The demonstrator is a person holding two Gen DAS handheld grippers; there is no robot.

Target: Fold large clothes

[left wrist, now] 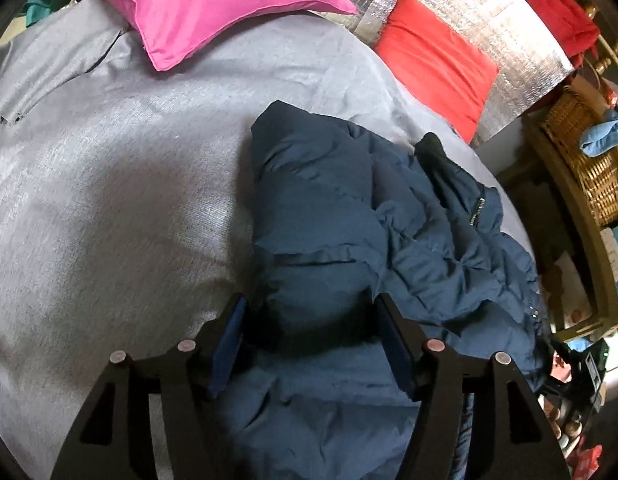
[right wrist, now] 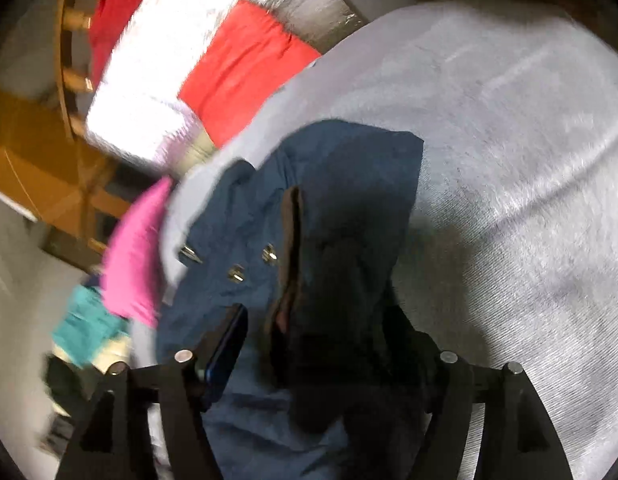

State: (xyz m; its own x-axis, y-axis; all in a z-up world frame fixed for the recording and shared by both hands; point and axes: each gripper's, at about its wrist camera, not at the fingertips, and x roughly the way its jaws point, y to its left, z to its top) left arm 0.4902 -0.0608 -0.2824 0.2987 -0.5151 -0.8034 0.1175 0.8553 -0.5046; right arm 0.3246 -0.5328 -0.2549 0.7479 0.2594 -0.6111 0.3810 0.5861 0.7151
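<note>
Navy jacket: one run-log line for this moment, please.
navy jacket: bunched on grey bedcover | left tongs: open, straddling jacket | right tongs: open over jacket | fold: unfinished

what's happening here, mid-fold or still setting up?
Mid-fold, it looks like. A person with a handheld claw in each hand is working on a navy puffer jacket lying bunched on a grey bed cover. The left claw sits over the jacket's near edge, jaws apart with fabric between them but not pinched. The right claw is also spread over the snap-buttoned edge; that view is blurred. Pink and red pillows lie beyond.
</note>
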